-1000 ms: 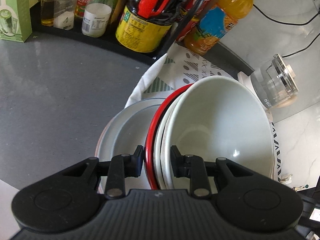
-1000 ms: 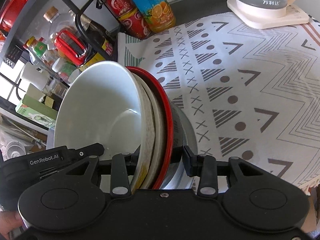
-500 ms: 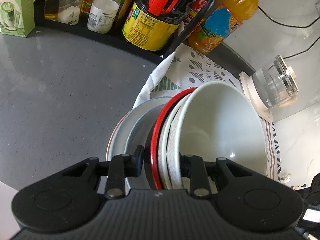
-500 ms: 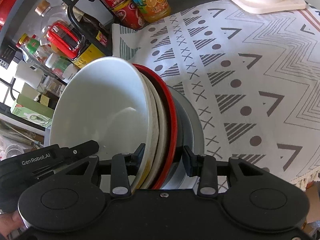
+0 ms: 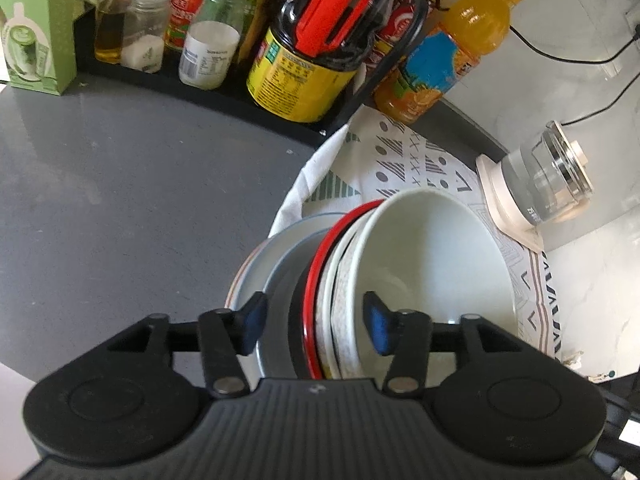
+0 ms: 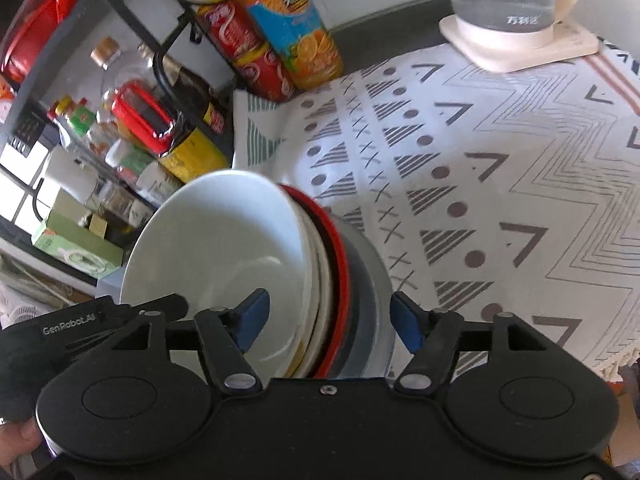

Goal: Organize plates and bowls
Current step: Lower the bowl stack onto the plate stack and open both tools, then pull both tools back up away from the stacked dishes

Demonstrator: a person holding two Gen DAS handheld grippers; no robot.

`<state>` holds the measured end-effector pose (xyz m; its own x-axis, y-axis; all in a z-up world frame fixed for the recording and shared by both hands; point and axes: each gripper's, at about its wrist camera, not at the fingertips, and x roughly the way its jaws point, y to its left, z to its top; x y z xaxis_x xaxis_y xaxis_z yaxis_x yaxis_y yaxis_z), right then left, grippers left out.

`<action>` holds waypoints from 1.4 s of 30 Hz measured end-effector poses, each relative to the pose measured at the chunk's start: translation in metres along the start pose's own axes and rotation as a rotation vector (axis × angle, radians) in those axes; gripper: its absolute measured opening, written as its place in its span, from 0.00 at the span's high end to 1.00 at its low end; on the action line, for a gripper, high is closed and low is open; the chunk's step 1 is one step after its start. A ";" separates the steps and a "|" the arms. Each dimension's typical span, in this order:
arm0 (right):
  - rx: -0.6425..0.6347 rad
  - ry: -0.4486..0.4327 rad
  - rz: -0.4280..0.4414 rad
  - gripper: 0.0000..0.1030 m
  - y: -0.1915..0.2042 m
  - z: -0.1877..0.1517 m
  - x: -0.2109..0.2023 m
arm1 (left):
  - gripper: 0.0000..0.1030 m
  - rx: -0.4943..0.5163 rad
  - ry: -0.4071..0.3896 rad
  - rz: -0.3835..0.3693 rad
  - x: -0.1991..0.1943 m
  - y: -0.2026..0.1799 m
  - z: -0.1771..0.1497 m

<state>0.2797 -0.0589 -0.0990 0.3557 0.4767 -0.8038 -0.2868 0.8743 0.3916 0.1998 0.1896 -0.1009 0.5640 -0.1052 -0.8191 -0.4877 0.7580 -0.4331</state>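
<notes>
A nested stack of dishes sits on the patterned cloth (image 6: 500, 184): a white bowl (image 5: 432, 264) on top, a speckled bowl (image 5: 344, 300), a red-rimmed bowl (image 5: 316, 280), and grey plates (image 5: 272, 264) beneath. The same white bowl (image 6: 224, 248) and red rim (image 6: 340, 248) show in the right wrist view. My left gripper (image 5: 314, 322) is open, its jaws spread either side of the stack's rims. My right gripper (image 6: 330, 320) is open too, straddling the stack from the opposite side.
A black rack with sauce bottles and jars (image 5: 304, 52) stands behind, with an orange juice bottle (image 5: 444, 56) and red cans (image 6: 248, 52). A glass kettle on a white base (image 6: 516, 12) sits at the cloth's far corner. Grey countertop (image 5: 120, 184) lies left.
Both grippers opened and let go of the stack's rims. The stack now rests on the cloth, and both grippers have drawn back slightly.
</notes>
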 end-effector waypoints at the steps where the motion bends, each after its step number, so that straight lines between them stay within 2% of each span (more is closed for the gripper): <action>1: 0.004 -0.006 -0.001 0.33 -0.001 -0.001 -0.002 | 0.45 0.000 -0.008 0.006 -0.002 -0.001 0.000; 4: 0.010 -0.034 -0.003 0.25 -0.006 -0.004 -0.011 | 0.37 0.008 -0.033 0.005 -0.010 -0.005 -0.003; 6: 0.008 -0.054 -0.007 0.21 -0.009 -0.007 -0.018 | 0.27 0.019 -0.064 0.002 -0.016 -0.008 -0.007; 9: 0.007 -0.077 -0.008 0.16 -0.013 -0.011 -0.027 | 0.19 0.035 -0.113 0.021 -0.026 -0.013 -0.014; 12: -0.008 -0.116 -0.020 0.07 -0.017 -0.017 -0.039 | 0.13 0.043 -0.148 0.037 -0.036 -0.016 -0.023; 16: -0.003 -0.148 -0.029 0.05 -0.023 -0.027 -0.055 | 0.10 0.064 -0.186 0.065 -0.048 -0.023 -0.038; 18: -0.002 -0.165 -0.027 0.01 -0.026 -0.032 -0.063 | 0.09 0.071 -0.197 0.062 -0.056 -0.026 -0.046; 21: -0.009 -0.201 -0.030 0.00 -0.029 -0.041 -0.074 | 0.03 0.105 -0.213 0.071 -0.064 -0.033 -0.058; 33: -0.056 -0.282 -0.037 0.00 -0.035 -0.069 -0.119 | 0.03 0.183 -0.226 0.058 -0.088 -0.059 -0.095; 42: -0.091 -0.316 -0.098 0.00 -0.039 -0.092 -0.145 | 0.03 0.306 -0.267 0.100 -0.117 -0.080 -0.126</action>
<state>0.1577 -0.1707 -0.0391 0.6397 0.4075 -0.6517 -0.3101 0.9126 0.2663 0.0893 0.0597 -0.0179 0.6963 0.1192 -0.7078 -0.3514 0.9165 -0.1914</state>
